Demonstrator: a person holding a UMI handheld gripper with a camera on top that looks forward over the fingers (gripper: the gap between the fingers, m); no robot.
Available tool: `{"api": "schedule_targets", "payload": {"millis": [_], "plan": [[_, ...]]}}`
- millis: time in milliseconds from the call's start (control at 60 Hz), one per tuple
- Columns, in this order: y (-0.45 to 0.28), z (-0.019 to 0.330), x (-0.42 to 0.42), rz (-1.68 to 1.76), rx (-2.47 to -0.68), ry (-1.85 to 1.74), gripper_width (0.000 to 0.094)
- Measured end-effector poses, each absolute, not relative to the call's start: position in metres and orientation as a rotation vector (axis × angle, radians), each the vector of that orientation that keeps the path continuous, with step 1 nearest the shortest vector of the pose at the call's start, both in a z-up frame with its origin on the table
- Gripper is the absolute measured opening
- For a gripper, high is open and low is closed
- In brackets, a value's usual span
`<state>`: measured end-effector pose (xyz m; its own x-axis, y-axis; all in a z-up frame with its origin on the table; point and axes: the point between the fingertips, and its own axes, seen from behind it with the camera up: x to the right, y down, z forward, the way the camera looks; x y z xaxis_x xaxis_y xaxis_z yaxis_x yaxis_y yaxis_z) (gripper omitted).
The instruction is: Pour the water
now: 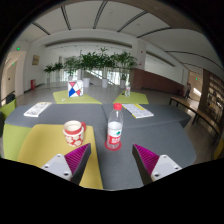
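A clear water bottle [115,128] with a red cap and a red label stands upright on the grey table [150,135], just ahead of my fingers. A red and white cup [73,131] stands to its left, at the edge of a yellow patch [40,145] of the table. My gripper [111,157] is open and empty. Its magenta pads [146,156] are spread wide, short of both the bottle and the cup.
A red, white and blue box [75,89] stands at the table's far side. White papers [37,109] lie at the far left and far right [138,110]. Green plants [100,62] line the hall beyond. Benches [190,105] stand at the right.
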<state>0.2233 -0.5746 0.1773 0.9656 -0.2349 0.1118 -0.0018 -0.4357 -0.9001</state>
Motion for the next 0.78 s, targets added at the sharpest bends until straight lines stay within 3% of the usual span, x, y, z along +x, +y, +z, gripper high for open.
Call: {"api": "schedule_targets", "payload": {"millis": [367,650,783], "plan": [[-0.717,0.217,0.165,-0.305,-1.982,0.13,0.0856],[-0.745,0.22,0.144,-0.277,-1.961,0.107,0.0852],[-0.75,0.205,0.14,-0.282,-1.987,0.108,0.0854]]}}
